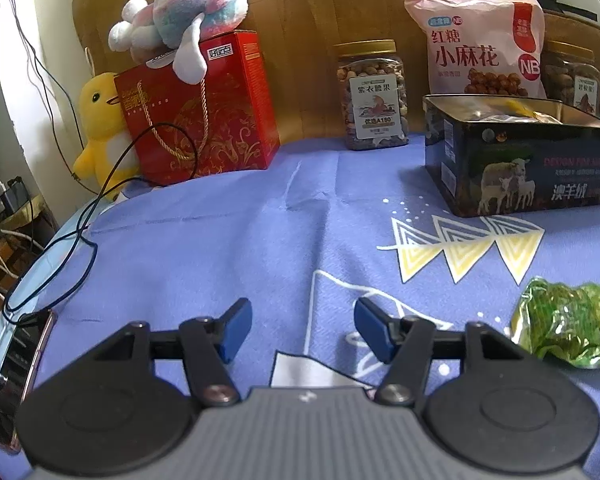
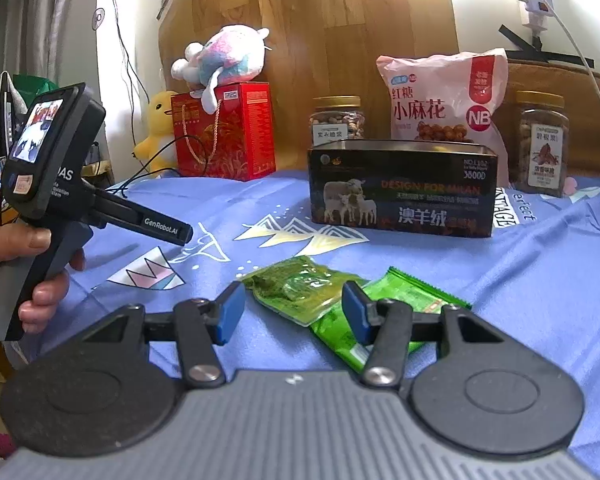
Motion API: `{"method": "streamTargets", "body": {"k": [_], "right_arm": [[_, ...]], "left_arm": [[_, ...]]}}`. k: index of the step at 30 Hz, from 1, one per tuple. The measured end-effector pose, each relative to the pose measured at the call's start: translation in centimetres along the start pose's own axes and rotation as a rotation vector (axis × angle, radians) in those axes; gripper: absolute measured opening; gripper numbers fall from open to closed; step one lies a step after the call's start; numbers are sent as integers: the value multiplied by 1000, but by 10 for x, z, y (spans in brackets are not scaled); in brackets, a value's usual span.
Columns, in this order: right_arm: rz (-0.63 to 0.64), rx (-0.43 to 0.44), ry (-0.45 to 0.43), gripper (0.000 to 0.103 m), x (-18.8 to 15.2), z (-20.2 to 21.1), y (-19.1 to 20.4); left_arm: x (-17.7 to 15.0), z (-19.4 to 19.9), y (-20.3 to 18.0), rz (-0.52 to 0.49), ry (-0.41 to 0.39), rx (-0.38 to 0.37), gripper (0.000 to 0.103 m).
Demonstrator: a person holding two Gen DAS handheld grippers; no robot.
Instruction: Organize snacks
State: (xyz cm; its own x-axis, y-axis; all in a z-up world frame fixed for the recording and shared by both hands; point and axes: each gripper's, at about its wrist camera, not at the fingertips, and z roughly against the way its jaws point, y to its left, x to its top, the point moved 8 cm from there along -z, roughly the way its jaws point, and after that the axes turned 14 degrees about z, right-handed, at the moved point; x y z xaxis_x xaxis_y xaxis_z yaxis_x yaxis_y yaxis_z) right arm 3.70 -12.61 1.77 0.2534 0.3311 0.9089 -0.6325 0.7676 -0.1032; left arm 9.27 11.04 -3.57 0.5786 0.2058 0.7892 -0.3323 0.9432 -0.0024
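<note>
Two green snack packets (image 2: pixel 320 292) lie on the blue tablecloth (image 2: pixel 520 280), overlapping at one end, straight ahead of the right gripper (image 2: pixel 294 310), whose blue-padded jaws stand wide apart and hold nothing. From its wrist view the nearer, crinkled packet sits roughly between the two pads, though whether a pad touches the foil I cannot tell. My reading is that the step in hand is picking up this top packet. To do it well, the gripper should come low and level, straddle the packet's free edge away from the overlap, and close firmly on the sealed rim, since slick foil will likely slide or drag the second packet (image 2: pixel 396 304) along if pinched in the middle.

The left gripper (image 1: pixel 302 330) hovers over bare cloth, its jaws also spread wide and empty; the packets show only at the right edge of its view. A phone (image 1: pixel 16 376) rests at the table's left edge.

Further back stands the open black tin (image 2: pixel 404 188) with the sheep picture, lid off, the probable destination. Behind it sit two nut jars (image 2: pixel 338 118), a pink bag of twists (image 2: pixel 444 96), a red gift box (image 2: pixel 224 132) topped by a plush toy (image 2: pixel 228 56), and a yellow plush duck (image 2: pixel 160 124).
</note>
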Motion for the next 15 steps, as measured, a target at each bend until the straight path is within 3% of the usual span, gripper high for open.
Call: {"method": "streamTargets", "body": {"k": [4, 8, 15], "right_arm": [[-10, -3, -6, 56, -1, 5, -4], [-22, 22, -4, 56, -5, 10, -5], [-101, 75, 36, 56, -17, 9, -15]], "left_arm": [[0, 1, -3, -15, -20, 5, 90], [3, 2, -6, -37, -43, 22, 101], [6, 6, -12, -41, -47, 33, 103]]}}
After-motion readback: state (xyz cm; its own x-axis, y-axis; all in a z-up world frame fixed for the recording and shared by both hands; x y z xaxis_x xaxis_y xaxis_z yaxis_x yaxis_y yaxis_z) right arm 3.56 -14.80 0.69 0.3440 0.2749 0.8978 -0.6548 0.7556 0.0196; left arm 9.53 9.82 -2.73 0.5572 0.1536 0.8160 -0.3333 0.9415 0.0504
